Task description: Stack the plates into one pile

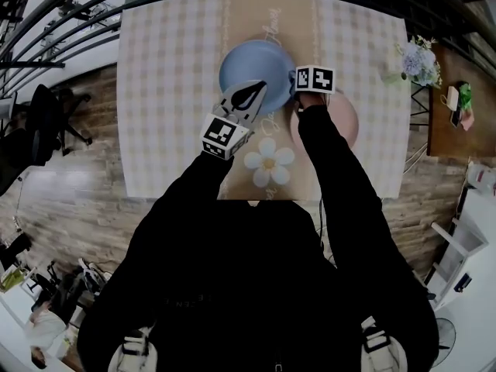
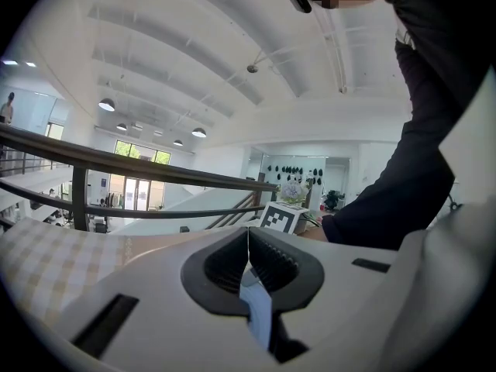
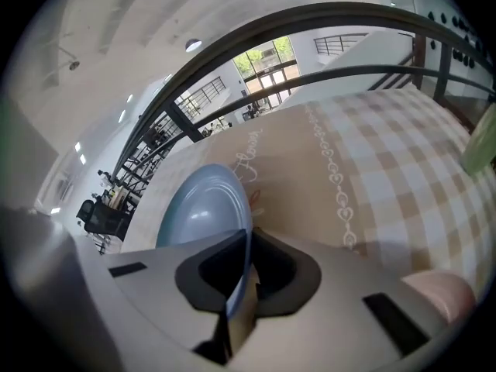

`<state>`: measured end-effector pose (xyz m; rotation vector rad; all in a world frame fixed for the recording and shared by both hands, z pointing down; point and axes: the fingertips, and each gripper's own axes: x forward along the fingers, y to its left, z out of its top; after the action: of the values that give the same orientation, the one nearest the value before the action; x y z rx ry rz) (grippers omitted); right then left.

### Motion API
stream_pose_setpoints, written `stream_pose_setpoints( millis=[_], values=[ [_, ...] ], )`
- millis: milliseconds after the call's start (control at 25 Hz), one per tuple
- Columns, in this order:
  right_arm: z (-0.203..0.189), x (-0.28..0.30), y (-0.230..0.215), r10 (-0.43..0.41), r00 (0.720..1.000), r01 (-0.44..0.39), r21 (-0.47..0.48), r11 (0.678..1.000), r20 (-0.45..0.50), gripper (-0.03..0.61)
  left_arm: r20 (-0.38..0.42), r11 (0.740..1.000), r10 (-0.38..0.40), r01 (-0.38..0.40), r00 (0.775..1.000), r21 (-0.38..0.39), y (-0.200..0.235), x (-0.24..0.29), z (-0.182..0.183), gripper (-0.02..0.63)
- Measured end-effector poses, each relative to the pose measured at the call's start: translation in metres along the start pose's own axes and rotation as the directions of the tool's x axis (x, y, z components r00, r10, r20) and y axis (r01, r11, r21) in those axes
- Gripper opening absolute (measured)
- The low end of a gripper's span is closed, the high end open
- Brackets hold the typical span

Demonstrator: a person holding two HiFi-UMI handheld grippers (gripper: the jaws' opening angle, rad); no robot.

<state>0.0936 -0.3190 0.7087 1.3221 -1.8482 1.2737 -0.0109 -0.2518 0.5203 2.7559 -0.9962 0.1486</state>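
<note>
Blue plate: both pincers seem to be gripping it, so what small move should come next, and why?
Probably carry the blue plate a little to the person's right, over the pink plate. The left gripper and right gripper are each shut on its rim, and the pink plate lies on the table close beside it, so that short shift would set up the pile.

Left half of the tabletop (image 1: 167, 91) lies wide open, the far strip too. The centre is crowded: blue plate (image 1: 252, 64), with left tongs (image 1: 252, 93) and right tongs (image 1: 295, 85) clamped on its near rim. Pink plate (image 1: 347, 118) blocks the right; a railing (image 3: 325, 8) fences the far side.
</note>
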Motion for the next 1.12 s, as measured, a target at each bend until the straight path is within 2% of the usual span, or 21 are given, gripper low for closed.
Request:
stream_pose_setpoints(
  millis=[320, 520, 840, 1120],
  values=[
    [-0.005, -0.022, 0.015, 0.049, 0.998, -0.052, 0.060, 0.997, 0.050, 0.021, 0.001, 1.000, 0.001, -0.001, 1.000, 0.023, -0.009, -0.020, 0.007, 0.020],
    [-0.012, -0.047, 0.015, 0.071, 0.993, -0.083, 0.135, 0.987, 0.090, 0.021, 0.010, 0.999, -0.011, 0.011, 1.000, 0.047, -0.019, -0.031, 0.013, 0.020],
    [-0.029, -0.086, -0.006, 0.026, 0.991, -0.052, 0.203, 0.978, 0.128, 0.025, 0.034, 0.996, -0.061, 0.059, 0.998, 0.074, -0.042, -0.035, 0.027, 0.020],
    [-0.056, -0.128, -0.043, -0.020, 0.983, -0.040, 0.321, 0.946, 0.183, 0.025, 0.032, 0.983, -0.163, 0.160, 0.986, 0.087, -0.081, -0.023, 0.032, 0.020]
  ],
)
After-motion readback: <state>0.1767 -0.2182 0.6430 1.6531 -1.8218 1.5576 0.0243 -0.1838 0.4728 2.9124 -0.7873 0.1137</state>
